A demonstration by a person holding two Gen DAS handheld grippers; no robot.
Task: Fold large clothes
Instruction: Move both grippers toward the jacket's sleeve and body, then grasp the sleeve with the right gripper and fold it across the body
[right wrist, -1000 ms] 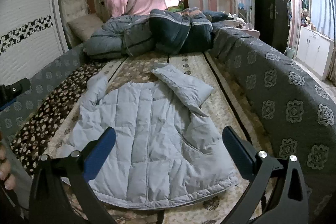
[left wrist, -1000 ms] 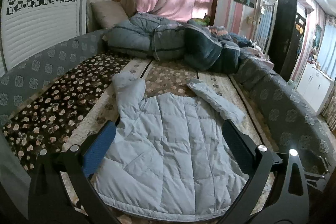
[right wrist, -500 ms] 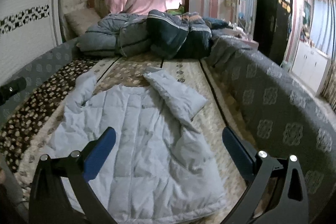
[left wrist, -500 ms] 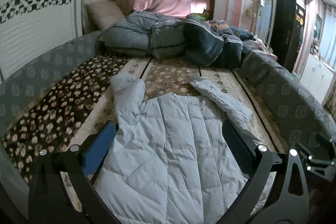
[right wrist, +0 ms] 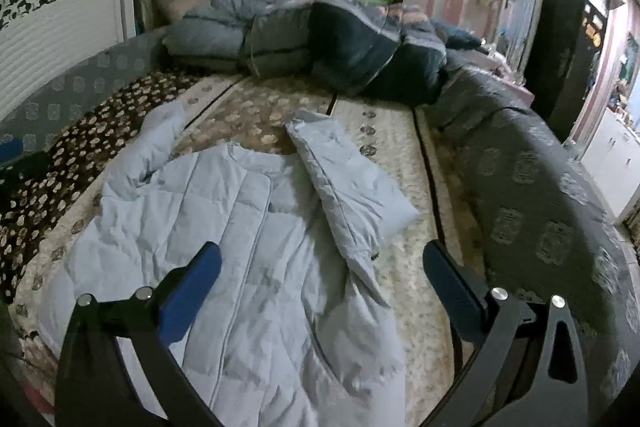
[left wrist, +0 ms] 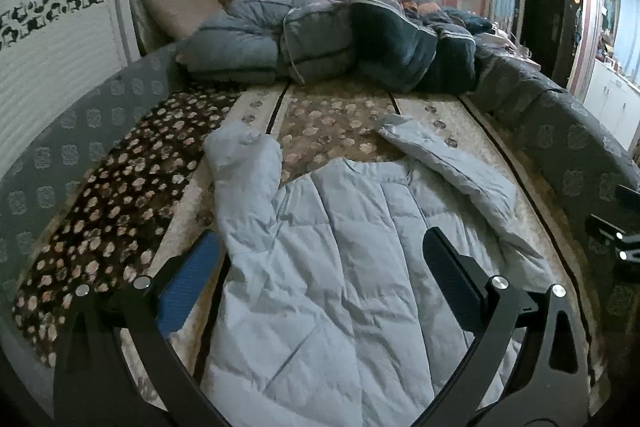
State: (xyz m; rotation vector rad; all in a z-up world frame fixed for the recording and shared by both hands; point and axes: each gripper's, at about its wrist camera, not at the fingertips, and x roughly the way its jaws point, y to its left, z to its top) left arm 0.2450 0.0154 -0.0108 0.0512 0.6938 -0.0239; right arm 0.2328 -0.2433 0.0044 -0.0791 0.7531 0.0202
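Handling guess: jacket (left wrist: 340, 267) is light, puffy, soft and likely slick, so pinch a hem or sleeve cuff, not the quilted body. It lies flat on the bed (left wrist: 328, 115), sleeves angled up. Left gripper (left wrist: 320, 259) and right gripper (right wrist: 320, 259) both spread wide, empty, hovering over it.
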